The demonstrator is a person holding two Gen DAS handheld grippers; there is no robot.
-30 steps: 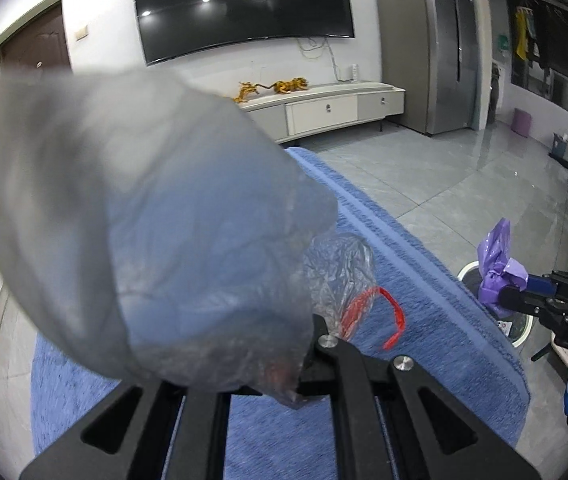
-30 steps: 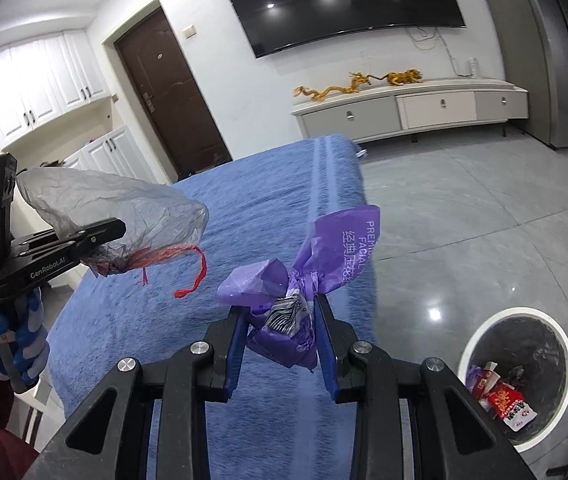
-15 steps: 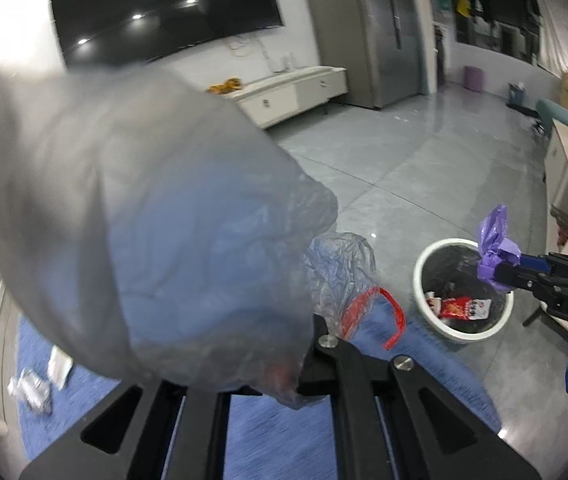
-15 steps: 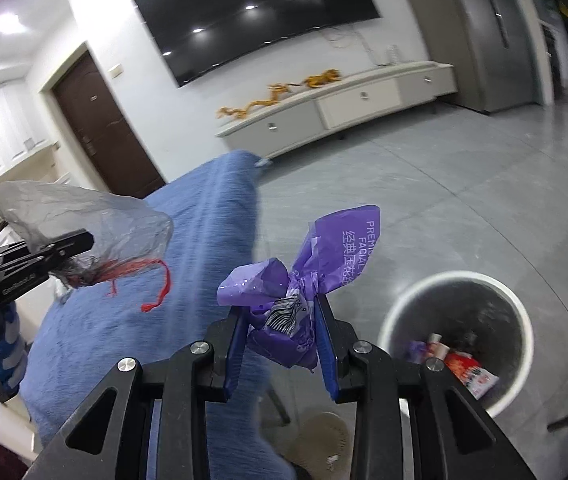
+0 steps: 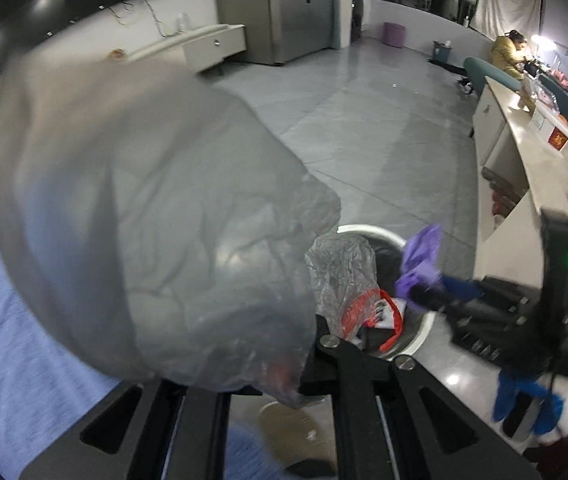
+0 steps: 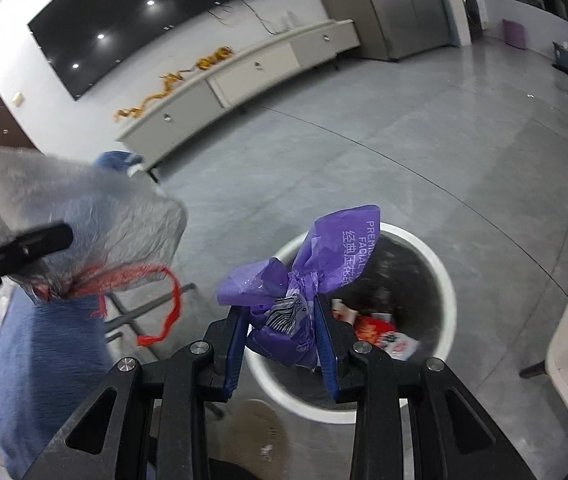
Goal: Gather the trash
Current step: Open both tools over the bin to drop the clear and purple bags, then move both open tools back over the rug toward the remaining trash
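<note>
1. My right gripper [image 6: 280, 344]: its blue-padded jaws pinch a crumpled purple wrapper [image 6: 304, 276], white print on its upper flap and a barcode patch near the pads.
2. White trash bin [image 6: 446, 280]: it stands on the grey tiled floor [image 6: 364, 152], and my purple wrapper hangs over its near rim. Red and white packets [image 6: 380, 330] lie at the bottom.
3. My left gripper [image 5: 312, 364]: the jaws are pressed onto a clear plastic bag [image 5: 144, 232] with a red drawstring [image 5: 364, 304]. The bag billows across most of the left wrist view and hides the fingertips.
4. In the left wrist view, the bag's crinkled end reaches over the bin, beside the right gripper's wrapper.
5. Blue cloth [image 6: 44, 352]: it covers the surface at the left, below the bag.
6. Slipper [image 6: 260, 436] on the floor, just in front of the bin.
</note>
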